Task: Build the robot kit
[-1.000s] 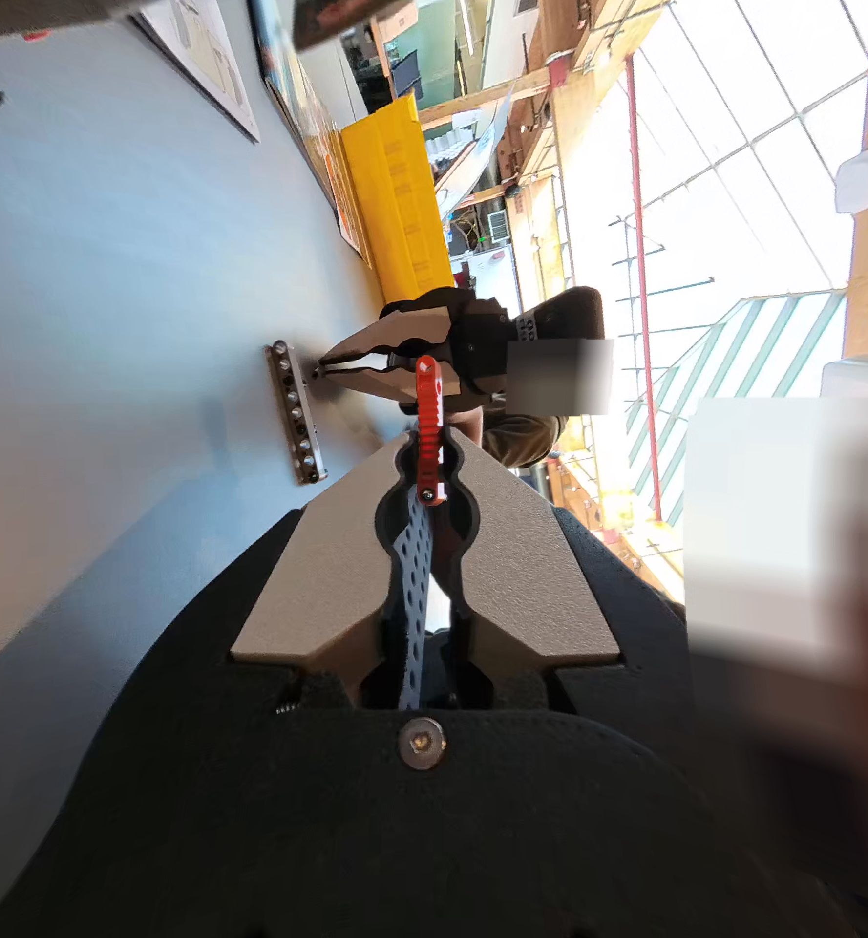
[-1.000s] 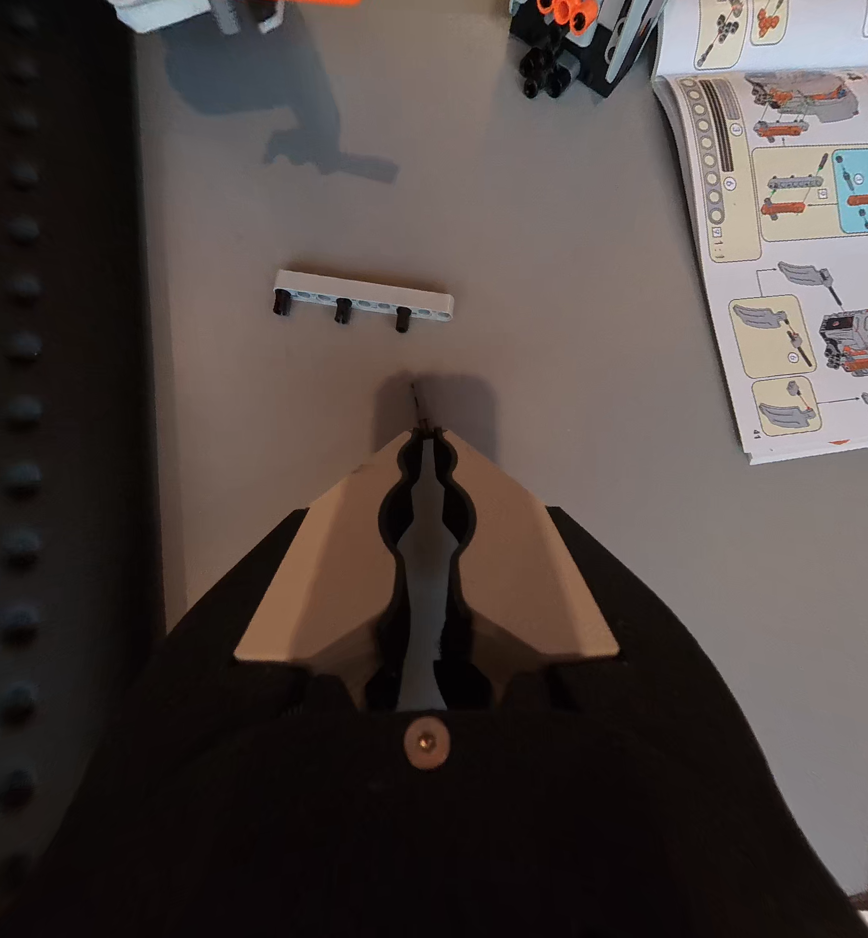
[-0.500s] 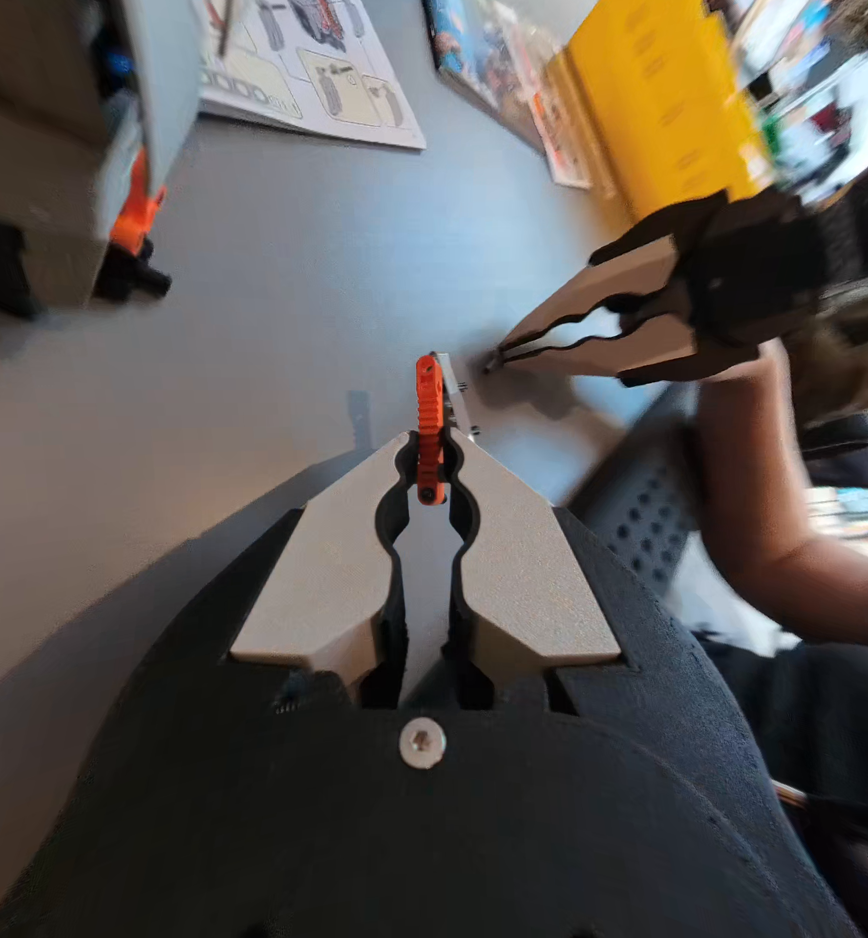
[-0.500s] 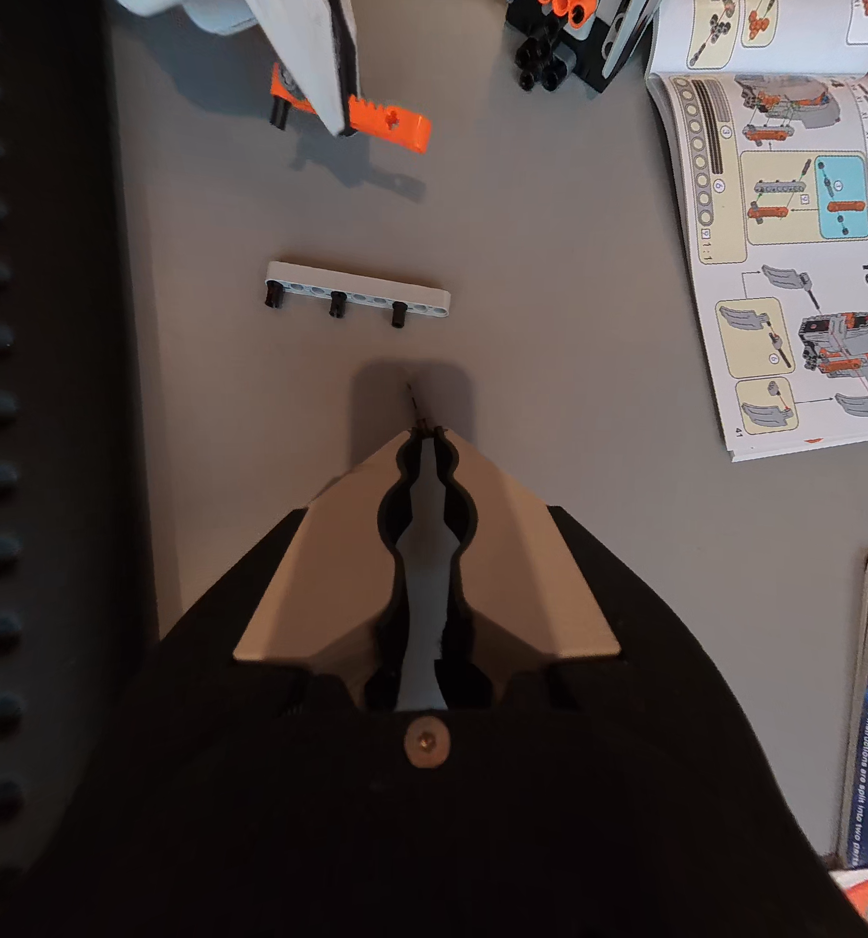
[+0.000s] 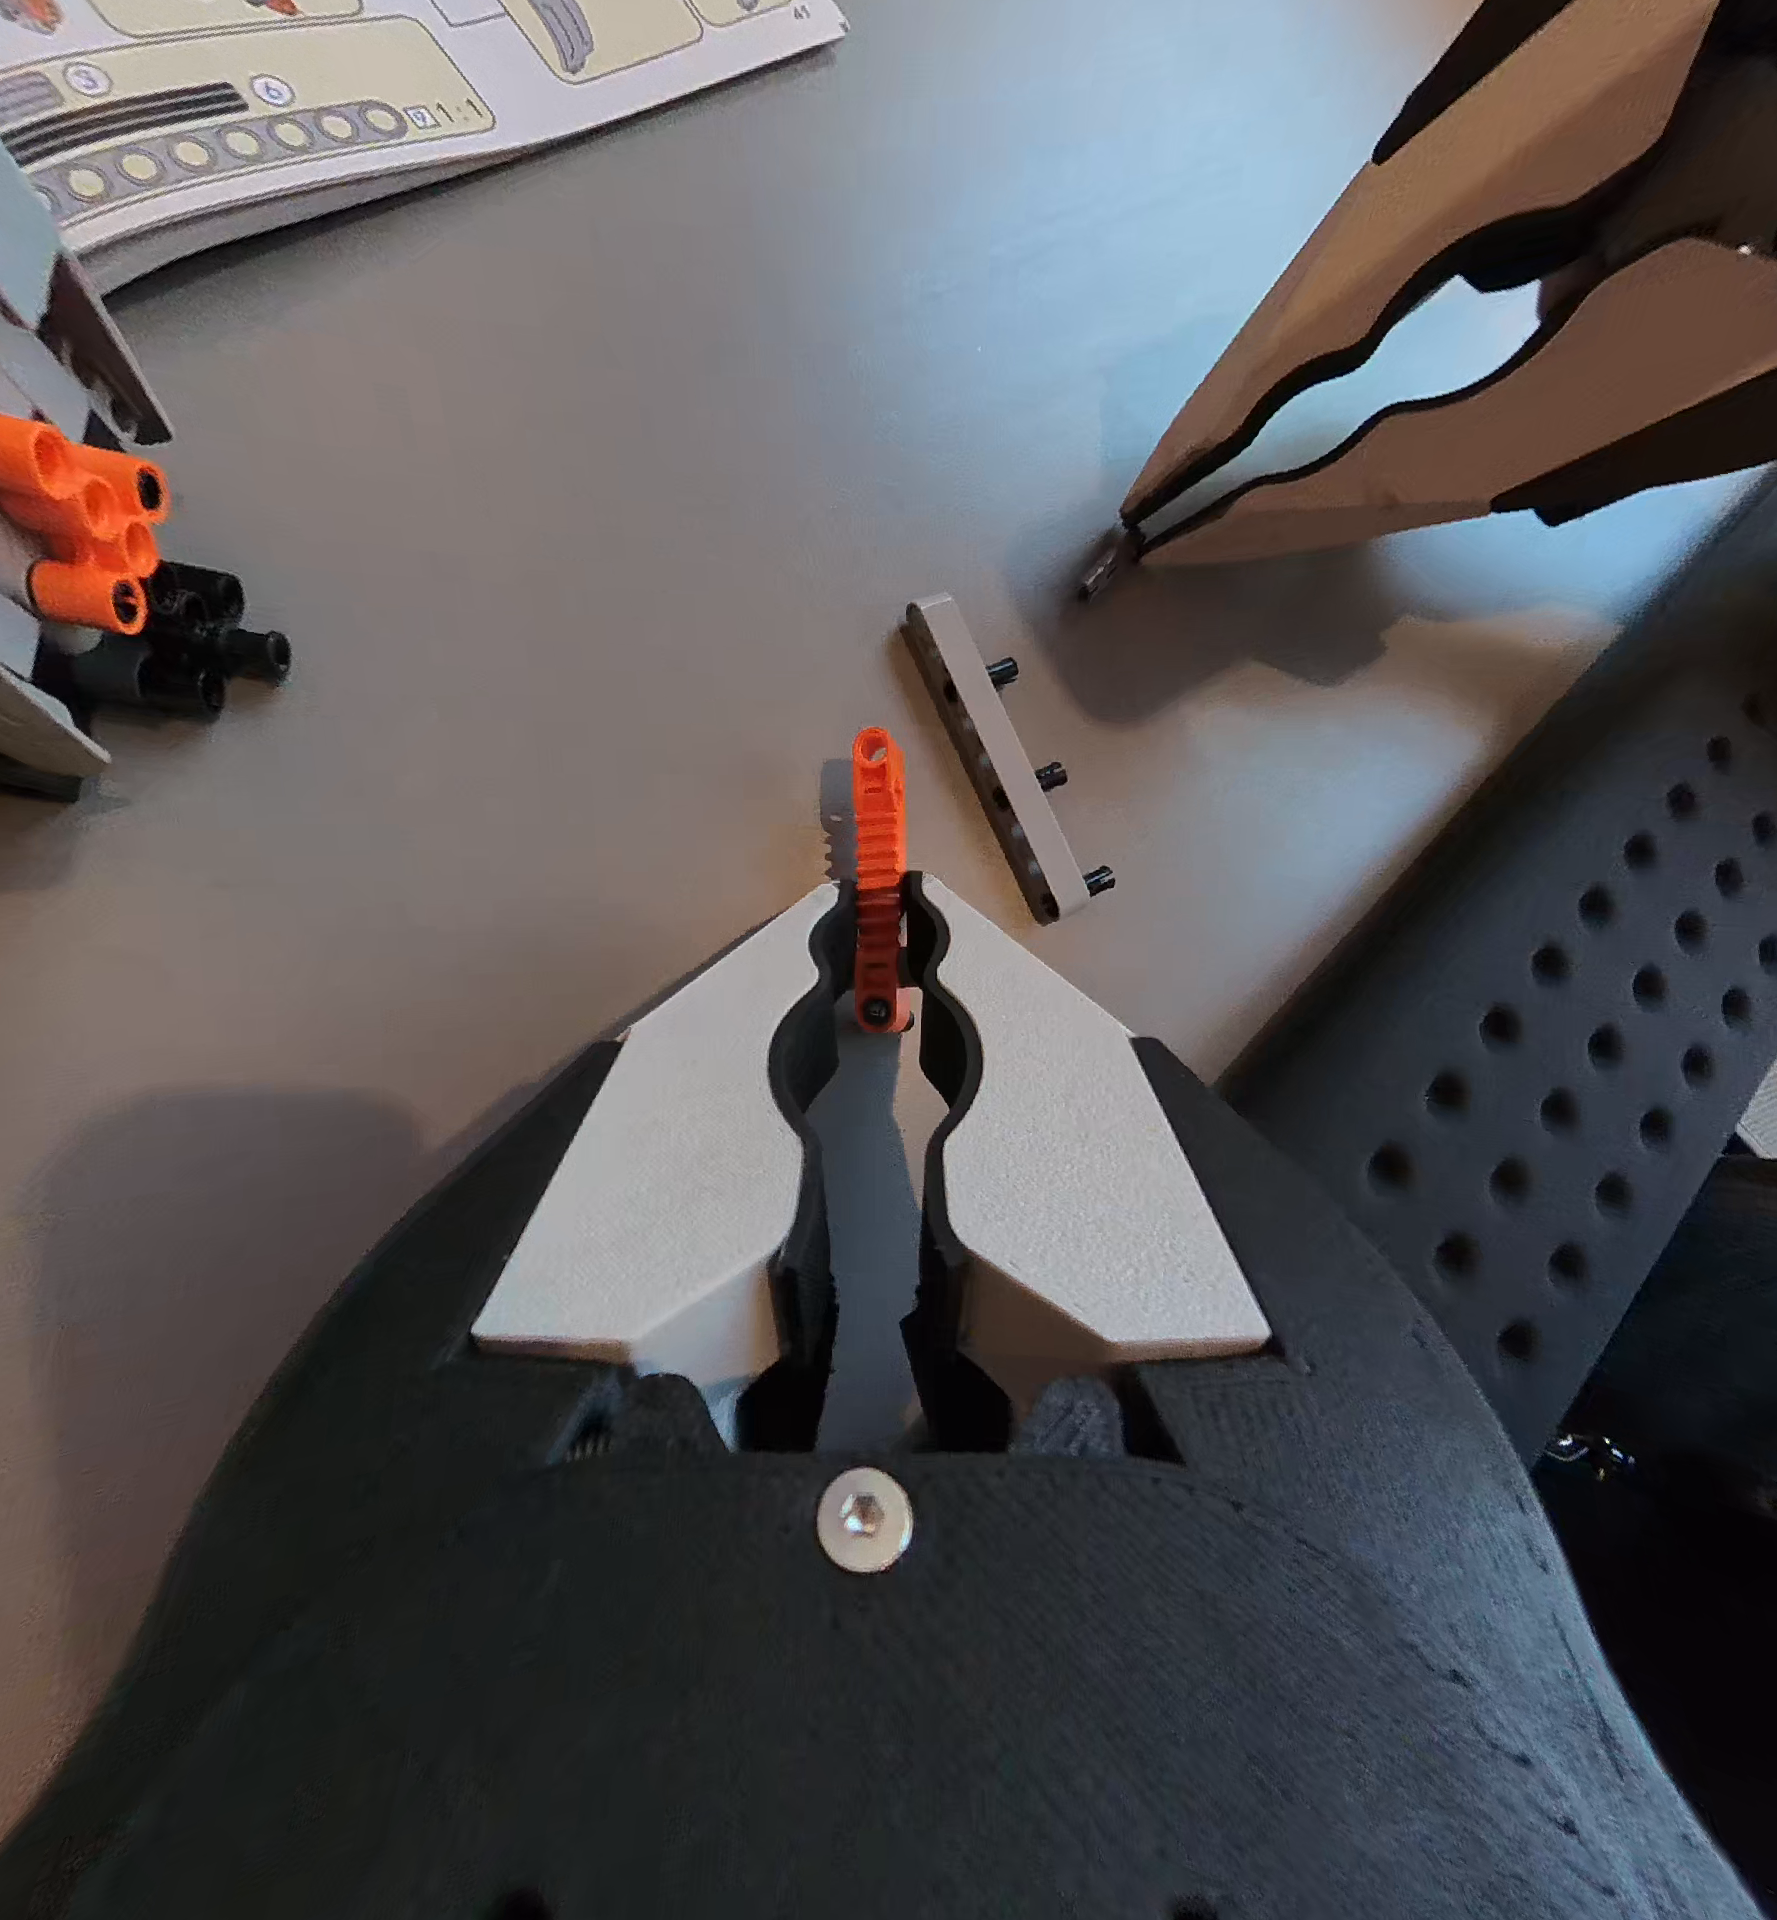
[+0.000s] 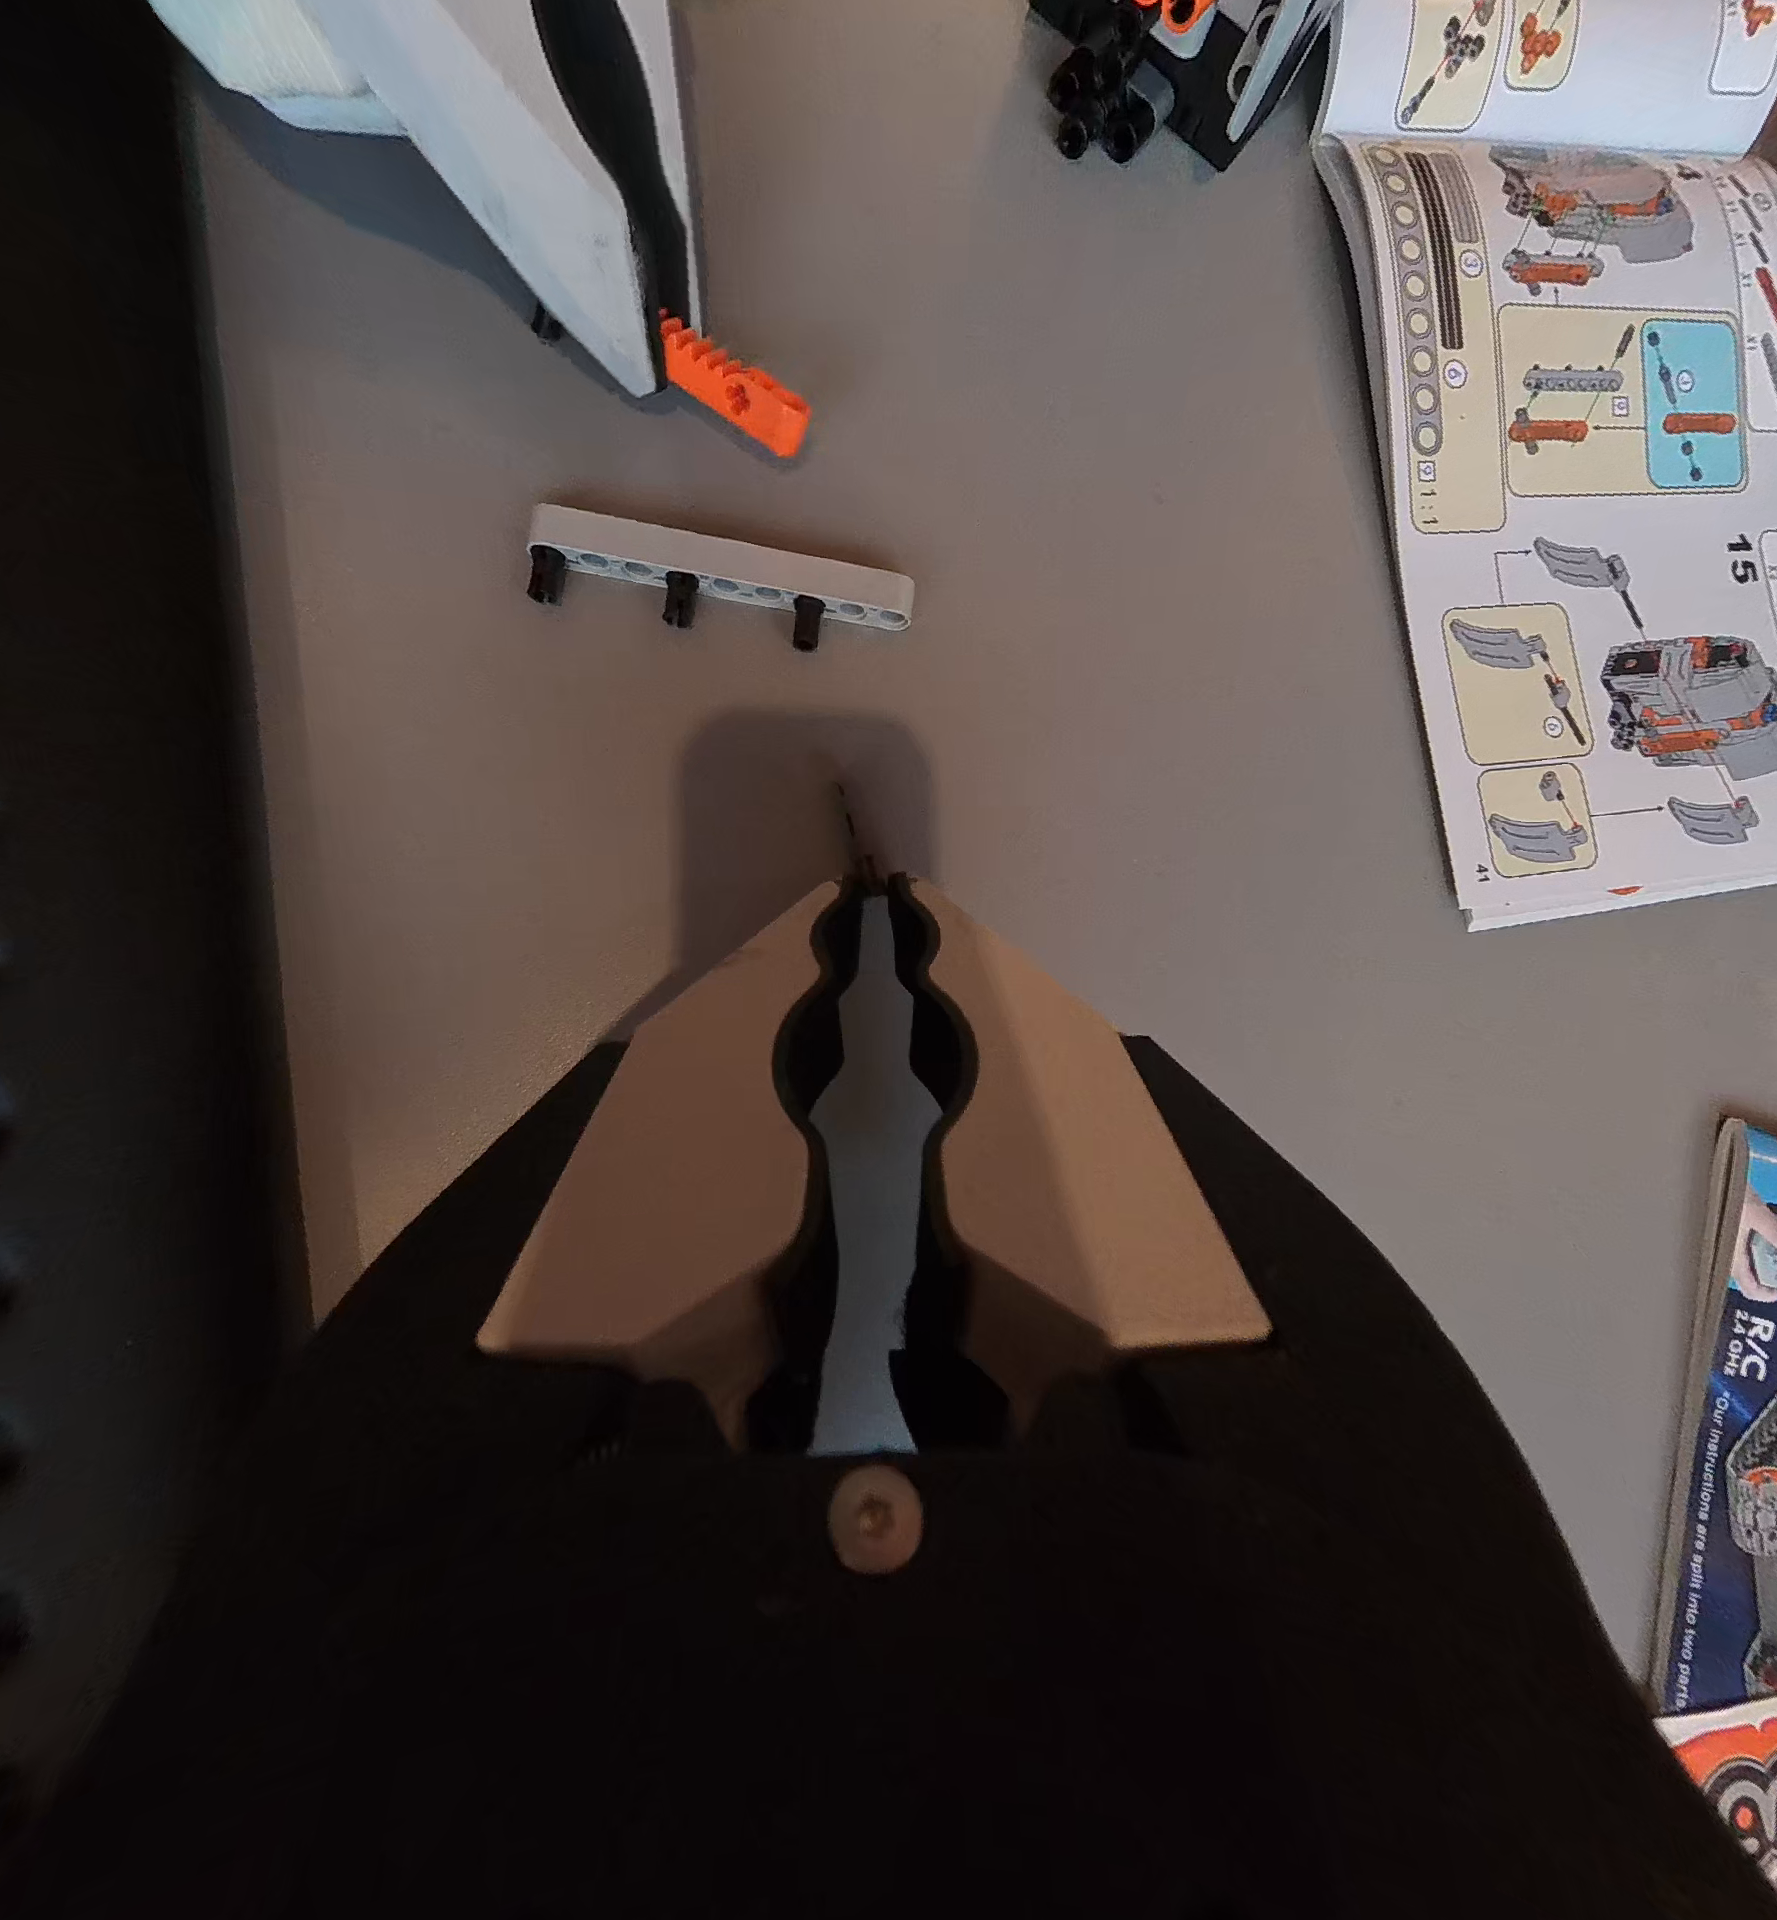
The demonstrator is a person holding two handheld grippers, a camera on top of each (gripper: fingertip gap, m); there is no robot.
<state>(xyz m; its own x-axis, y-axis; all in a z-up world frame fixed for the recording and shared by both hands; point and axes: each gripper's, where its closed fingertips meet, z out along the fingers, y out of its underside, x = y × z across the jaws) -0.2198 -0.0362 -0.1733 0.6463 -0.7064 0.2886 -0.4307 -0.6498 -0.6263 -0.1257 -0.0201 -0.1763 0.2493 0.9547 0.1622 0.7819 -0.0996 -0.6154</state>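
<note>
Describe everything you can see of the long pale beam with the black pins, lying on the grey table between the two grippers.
The pale beam is a long, flat, light grey plastic bar with rounded ends and a row of round holes along its side. Three black pins stick out of one side, at one end, near the middle and further along; the remaining holes look empty. It lies on the grey table, apart from both grippers. The orange toothed piece held by the left gripper is close by but not touching.

You cannot tell what tiny dark bit [image 6: 846, 821] your right gripper [image 6: 868, 883] pinches; the open paper booklet [image 6: 1590, 520] runs off the edge.
</note>
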